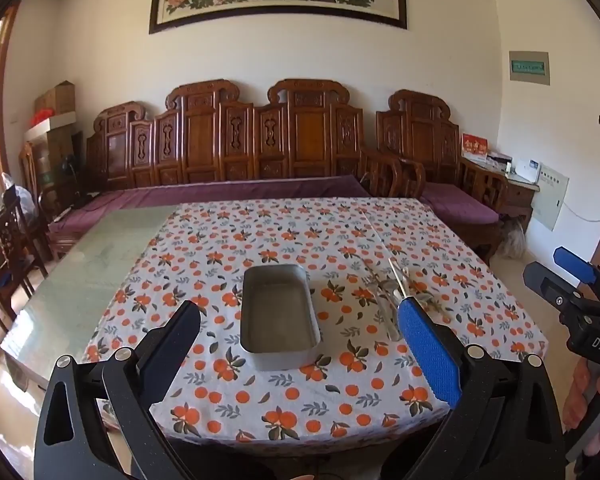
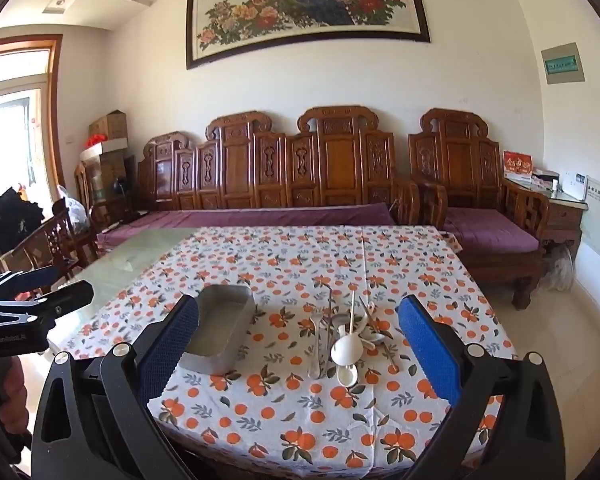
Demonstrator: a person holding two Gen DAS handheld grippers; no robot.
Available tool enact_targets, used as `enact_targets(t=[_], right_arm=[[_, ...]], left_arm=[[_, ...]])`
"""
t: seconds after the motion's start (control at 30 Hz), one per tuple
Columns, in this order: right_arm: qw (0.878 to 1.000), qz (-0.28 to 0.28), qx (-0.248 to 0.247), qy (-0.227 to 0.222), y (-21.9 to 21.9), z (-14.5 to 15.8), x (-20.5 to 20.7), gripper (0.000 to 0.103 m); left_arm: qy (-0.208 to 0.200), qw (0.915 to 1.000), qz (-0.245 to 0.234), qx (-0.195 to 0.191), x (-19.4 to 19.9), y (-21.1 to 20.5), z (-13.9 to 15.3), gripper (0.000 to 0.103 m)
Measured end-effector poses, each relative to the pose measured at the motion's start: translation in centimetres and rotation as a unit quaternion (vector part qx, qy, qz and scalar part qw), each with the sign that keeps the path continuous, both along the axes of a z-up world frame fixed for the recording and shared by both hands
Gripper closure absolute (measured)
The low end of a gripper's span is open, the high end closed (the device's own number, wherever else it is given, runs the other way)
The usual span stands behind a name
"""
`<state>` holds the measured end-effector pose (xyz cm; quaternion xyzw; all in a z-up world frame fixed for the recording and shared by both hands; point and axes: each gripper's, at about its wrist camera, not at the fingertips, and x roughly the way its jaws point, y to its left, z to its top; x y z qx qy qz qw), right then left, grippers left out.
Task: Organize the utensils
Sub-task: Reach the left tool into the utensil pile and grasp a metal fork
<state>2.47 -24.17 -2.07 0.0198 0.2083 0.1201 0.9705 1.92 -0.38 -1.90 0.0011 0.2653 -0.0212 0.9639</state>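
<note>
You're holding both the left gripper [image 1: 300, 332] and right gripper [image 2: 298, 336] wide open, empty. The utensils [image 2: 348, 336] are lying tangled right of the metal tray [image 2: 220, 332]; they're probably light, stiff, slippery: pinch one handle mid-length.

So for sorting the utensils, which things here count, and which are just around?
Part of the job:
- metal tray, nothing in it
- pile of utensils beside it, with a white spoon
- left hand-held gripper and right hand-held gripper, both open

Just around:
- tablecloth
- wooden sofa
- painting
</note>
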Motion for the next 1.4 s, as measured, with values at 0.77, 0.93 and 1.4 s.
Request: enact_targets(t=[0.77,0.93,1.4], right_arm=[[0.994,0.025,0.000,0.110,-3.3,-8.5,14.8,0.059],[0.993,0.023,-0.003,0.112,-4.2,-10.1,18.8,0.064],[0.983,0.035,0.024,0.177,-5.5,-18.0,23.6,0.070]], left_arm=[[0.079,0.9951,-0.058,0.009,10.5,-2.2,-7.5,0.008],[0.094,0.9923,-0.080,0.005,13.1,-3.6,-8.8,0.010],[0.168,0.9772,-0.129,-0.003,21.0,-10.1,-15.5,0.040]])
